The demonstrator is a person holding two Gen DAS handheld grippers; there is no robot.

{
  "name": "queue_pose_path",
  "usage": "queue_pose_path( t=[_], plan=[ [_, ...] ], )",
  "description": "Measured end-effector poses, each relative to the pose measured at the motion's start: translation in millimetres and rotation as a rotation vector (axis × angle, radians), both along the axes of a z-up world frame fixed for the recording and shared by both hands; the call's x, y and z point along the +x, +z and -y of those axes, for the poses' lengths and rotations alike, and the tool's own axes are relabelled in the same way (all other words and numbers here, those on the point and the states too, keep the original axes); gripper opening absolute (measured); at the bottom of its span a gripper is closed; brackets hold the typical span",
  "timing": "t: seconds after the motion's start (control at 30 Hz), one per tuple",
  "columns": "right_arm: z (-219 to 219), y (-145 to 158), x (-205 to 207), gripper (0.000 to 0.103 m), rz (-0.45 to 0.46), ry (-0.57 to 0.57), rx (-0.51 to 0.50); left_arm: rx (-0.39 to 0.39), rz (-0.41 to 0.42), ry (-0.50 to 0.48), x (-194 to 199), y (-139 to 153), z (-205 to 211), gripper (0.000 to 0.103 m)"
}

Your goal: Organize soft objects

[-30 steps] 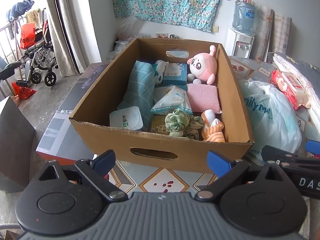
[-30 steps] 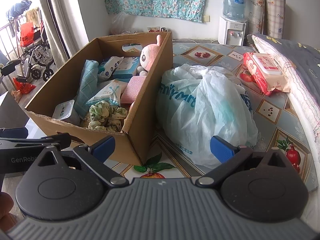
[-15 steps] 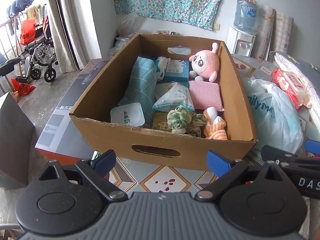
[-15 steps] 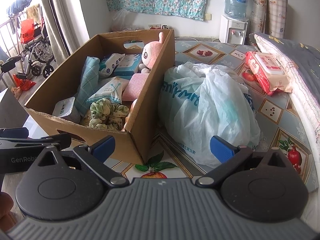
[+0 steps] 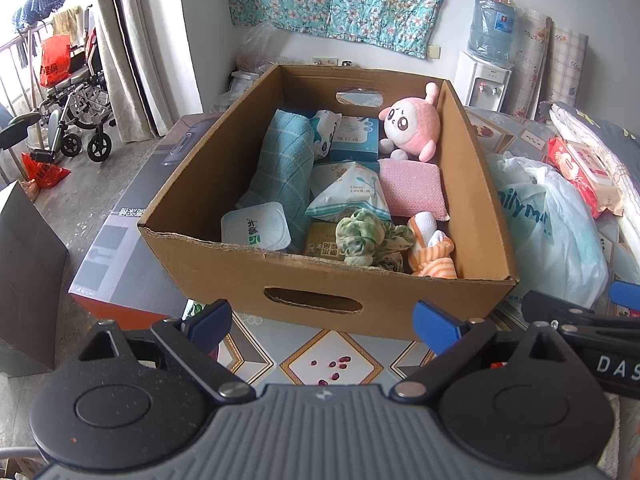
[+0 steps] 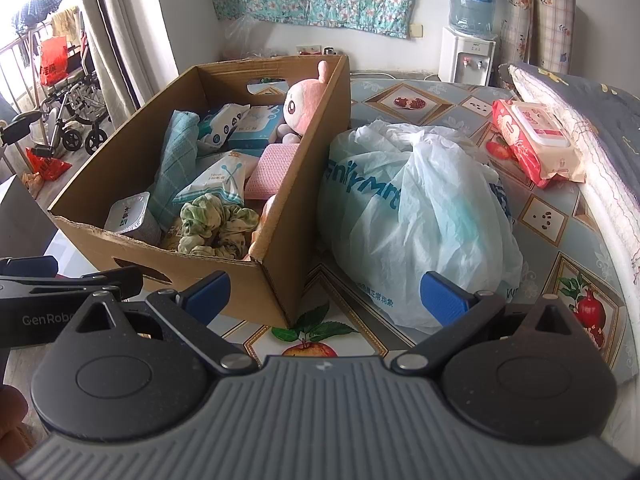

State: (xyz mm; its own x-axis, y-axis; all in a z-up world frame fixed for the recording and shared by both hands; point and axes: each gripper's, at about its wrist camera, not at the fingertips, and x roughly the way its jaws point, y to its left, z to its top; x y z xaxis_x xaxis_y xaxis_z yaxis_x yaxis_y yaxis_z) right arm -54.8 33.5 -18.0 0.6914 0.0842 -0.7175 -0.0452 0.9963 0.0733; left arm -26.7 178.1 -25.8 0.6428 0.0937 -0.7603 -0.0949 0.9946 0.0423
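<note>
Soft daylight enters from the window [image 5: 24,8] at left, overexposed to white. Both views are sharp and evenly lit, with faint shadows. Fisheye distortion bends edges; corners vignette dark.

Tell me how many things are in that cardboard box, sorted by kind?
Plush toys: 1, pink plush
Cloths and scrunchies: 4, teal towel, pink cloth, green scrunchie, orange striped cloth
Packets and cartons: 5
Total: 10, as far as shows
</note>
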Motion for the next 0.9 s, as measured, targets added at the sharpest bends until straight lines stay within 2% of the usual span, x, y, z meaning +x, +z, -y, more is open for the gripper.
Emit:
queue_pose_path(
  t=[0.9],
  plan=[
    [0.2,-4.1,0.1,0.102,-0.010,-0.002,0.001,-0.001,-0.009,0.000,0.6,-5.4,-0.5,0.098]
  ],
)
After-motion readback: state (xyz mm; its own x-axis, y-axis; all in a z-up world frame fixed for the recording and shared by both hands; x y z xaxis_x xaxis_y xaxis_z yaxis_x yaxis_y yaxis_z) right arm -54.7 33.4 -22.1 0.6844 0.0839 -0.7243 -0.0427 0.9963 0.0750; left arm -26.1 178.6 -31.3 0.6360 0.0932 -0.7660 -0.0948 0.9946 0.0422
